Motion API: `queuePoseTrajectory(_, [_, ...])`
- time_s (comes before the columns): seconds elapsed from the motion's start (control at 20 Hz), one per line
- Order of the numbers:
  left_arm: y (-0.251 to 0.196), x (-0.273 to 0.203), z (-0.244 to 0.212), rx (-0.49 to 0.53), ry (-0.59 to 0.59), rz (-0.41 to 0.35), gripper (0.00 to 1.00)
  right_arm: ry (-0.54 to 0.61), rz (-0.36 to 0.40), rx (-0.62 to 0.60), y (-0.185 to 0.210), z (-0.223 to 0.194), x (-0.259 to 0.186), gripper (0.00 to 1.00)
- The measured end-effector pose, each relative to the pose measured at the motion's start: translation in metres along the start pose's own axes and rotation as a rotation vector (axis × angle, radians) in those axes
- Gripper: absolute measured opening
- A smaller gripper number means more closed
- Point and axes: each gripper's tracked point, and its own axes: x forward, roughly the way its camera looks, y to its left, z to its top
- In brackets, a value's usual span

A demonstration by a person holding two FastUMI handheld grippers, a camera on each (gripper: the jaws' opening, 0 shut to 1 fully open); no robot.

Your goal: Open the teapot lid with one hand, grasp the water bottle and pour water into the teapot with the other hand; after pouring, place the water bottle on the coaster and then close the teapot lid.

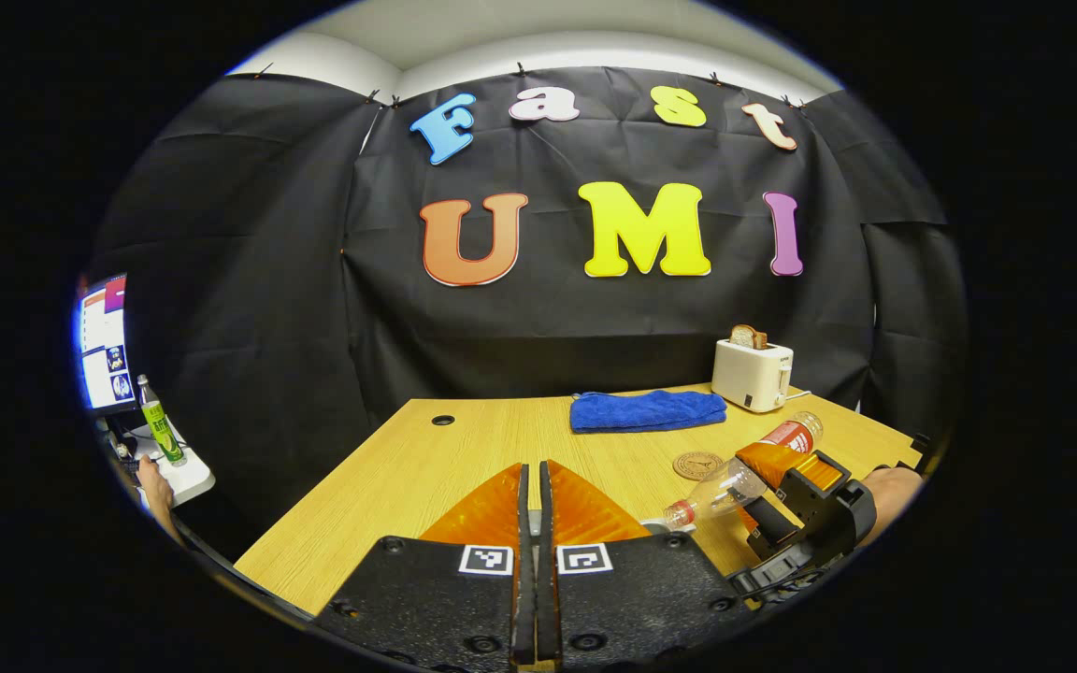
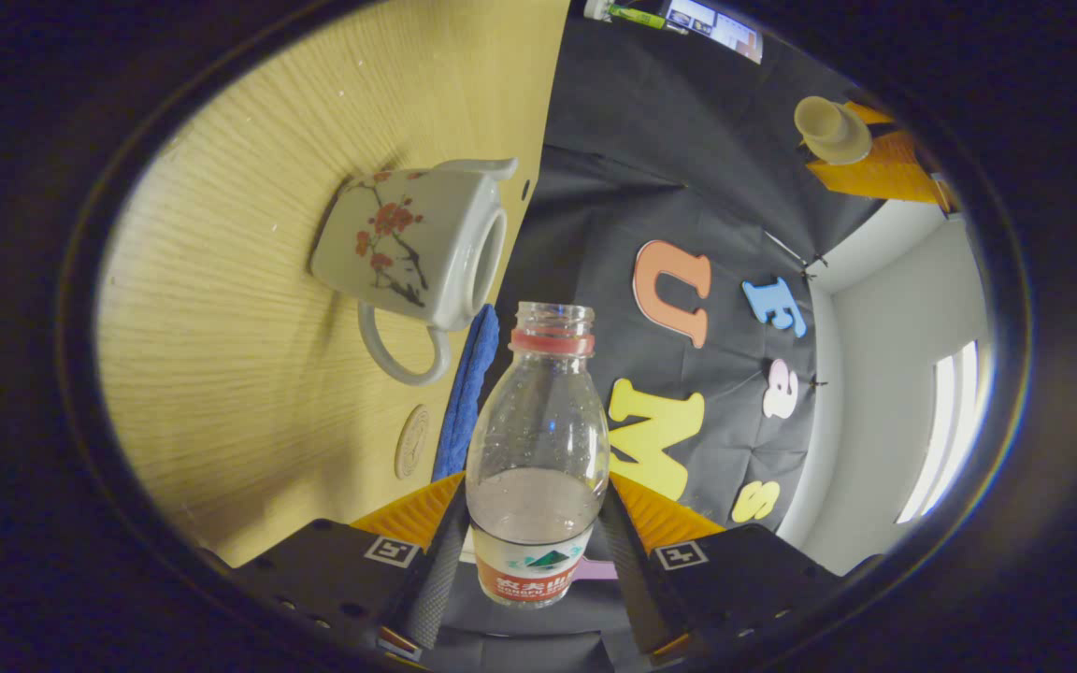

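A white teapot (image 2: 408,248) with red blossoms stands on the wooden table (image 2: 249,168), its top open. My right gripper (image 2: 537,486) is shut on a clear, uncapped water bottle (image 2: 538,439) with a red label, tipped on its side. The bottle's mouth lies close to the teapot's opening, and water sits in its lower half. In the left gripper view the right gripper (image 1: 786,472) holds the tilted bottle (image 1: 735,477) at the right. My left gripper (image 1: 531,467) has its fingers together. In the right gripper view the left gripper (image 2: 852,140) holds the teapot lid (image 2: 826,126) up high. A round coaster (image 1: 697,465) lies beyond the bottle.
A folded blue towel (image 1: 648,410) lies at the table's back, with a white toaster (image 1: 752,374) holding bread to its right. Off the table's left edge are a monitor (image 1: 104,341), a green bottle (image 1: 162,425) and a person's hand (image 1: 155,491).
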Motion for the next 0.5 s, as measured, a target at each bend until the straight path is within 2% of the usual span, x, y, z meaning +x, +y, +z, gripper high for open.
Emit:
queuePoseTrajectory(0.1, [-0.002,-0.001,0.002,0.003,-0.007,-0.007,0.03,-0.002,-0.002,-0.016,0.000,0.001,-0.002,0.76])
queuePoseTrajectory(0.25, [-0.001,-0.002,0.003,0.000,-0.009,-0.006,0.03,-0.012,-0.023,-0.068,-0.005,0.004,-0.003,0.78])
queuePoseTrajectory(0.35, [0.000,-0.003,0.003,-0.003,-0.009,-0.003,0.04,-0.024,-0.048,-0.110,-0.010,0.007,-0.005,0.74])
queuePoseTrajectory(0.5, [-0.001,-0.003,0.004,-0.003,-0.013,-0.007,0.04,-0.034,-0.072,-0.145,-0.019,0.010,-0.002,0.77])
